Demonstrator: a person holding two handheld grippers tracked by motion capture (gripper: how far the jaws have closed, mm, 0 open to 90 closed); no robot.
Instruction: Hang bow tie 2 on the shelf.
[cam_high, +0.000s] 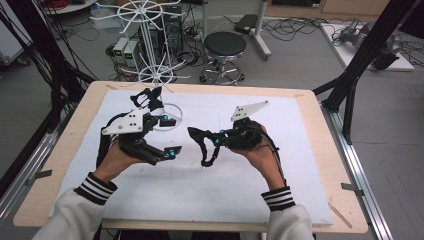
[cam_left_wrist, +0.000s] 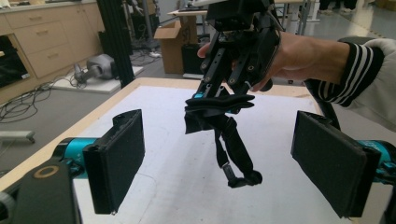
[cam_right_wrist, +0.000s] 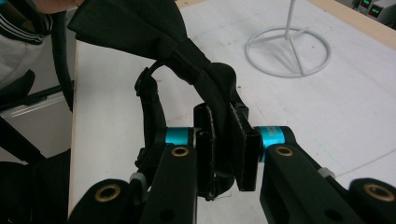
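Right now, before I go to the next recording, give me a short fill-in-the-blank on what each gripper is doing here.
1. The right gripper is shut on a black ____.
2. The left gripper has its jaws ____, with nothing between them.
3. The strap hanging from the bow tie ends above the ____ mat.
4. The white wire stand rests at the ____ edge of the table.

Missing words: bow tie; open; white; far

Two handheld grippers working over the table: left gripper (cam_high: 168, 136), right gripper (cam_high: 214, 141) | one black bow tie (cam_high: 199, 137) hanging | one white wire rack (cam_high: 150, 45) standing | one black stool (cam_high: 225, 46) sitting behind | one white mat (cam_high: 300, 165) lying.
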